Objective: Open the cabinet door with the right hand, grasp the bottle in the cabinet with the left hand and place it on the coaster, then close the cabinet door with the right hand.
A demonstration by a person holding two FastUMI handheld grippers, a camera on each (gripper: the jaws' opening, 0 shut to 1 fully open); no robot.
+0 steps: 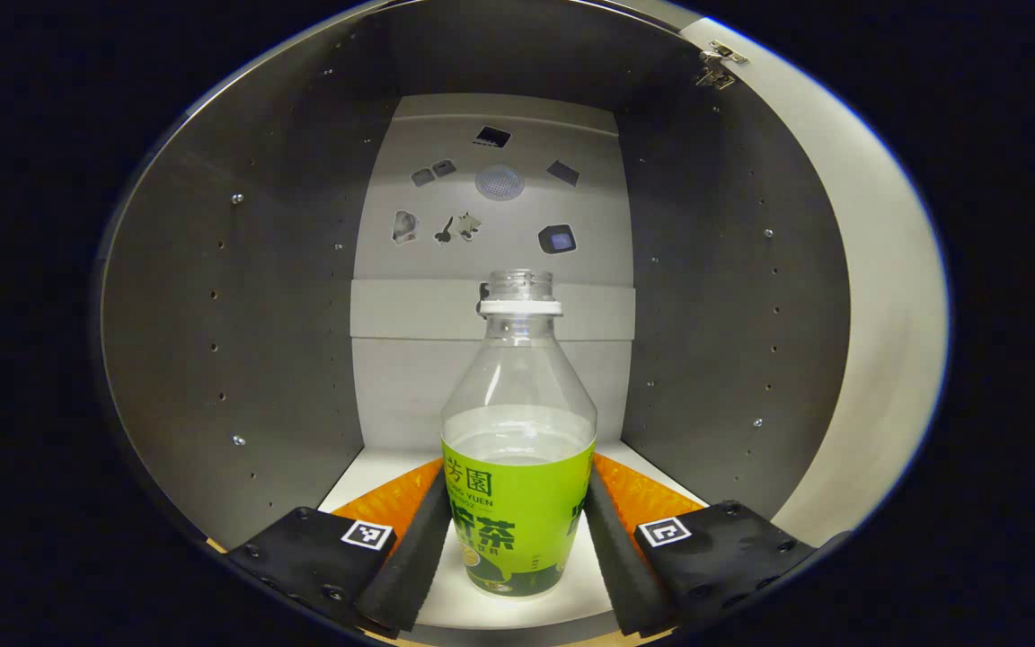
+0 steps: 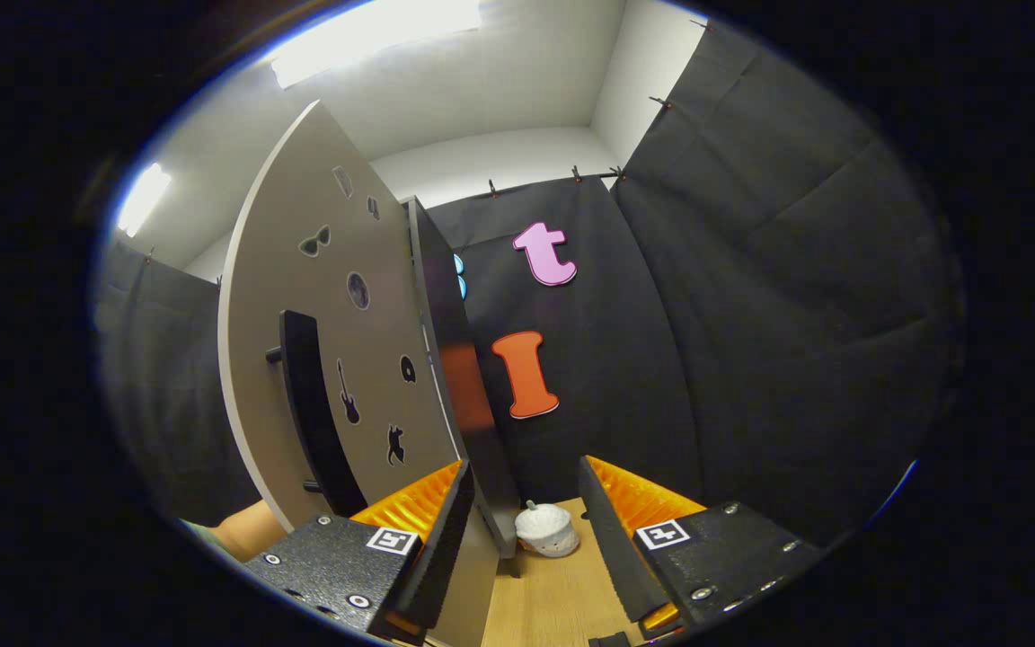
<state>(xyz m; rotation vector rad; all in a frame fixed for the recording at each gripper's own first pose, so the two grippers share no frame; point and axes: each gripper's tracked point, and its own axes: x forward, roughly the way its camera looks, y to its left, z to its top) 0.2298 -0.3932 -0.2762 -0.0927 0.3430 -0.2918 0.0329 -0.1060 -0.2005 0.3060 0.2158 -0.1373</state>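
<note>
Left gripper view: inside cabinet, facing back wall, bottle very near. Right gripper view: outside, close beside open door, facing booth corner.

Between the left gripper's ribbed, matt fingers stands a clear, glossy plastic bottle with a shiny printed label sleeve. Around it, the cabinet's inner walls look smooth and matt, dotted with small metal pins. Ahead of the right gripper, the cabinet door is smooth matt board, and the table below shows wood grain.
</note>
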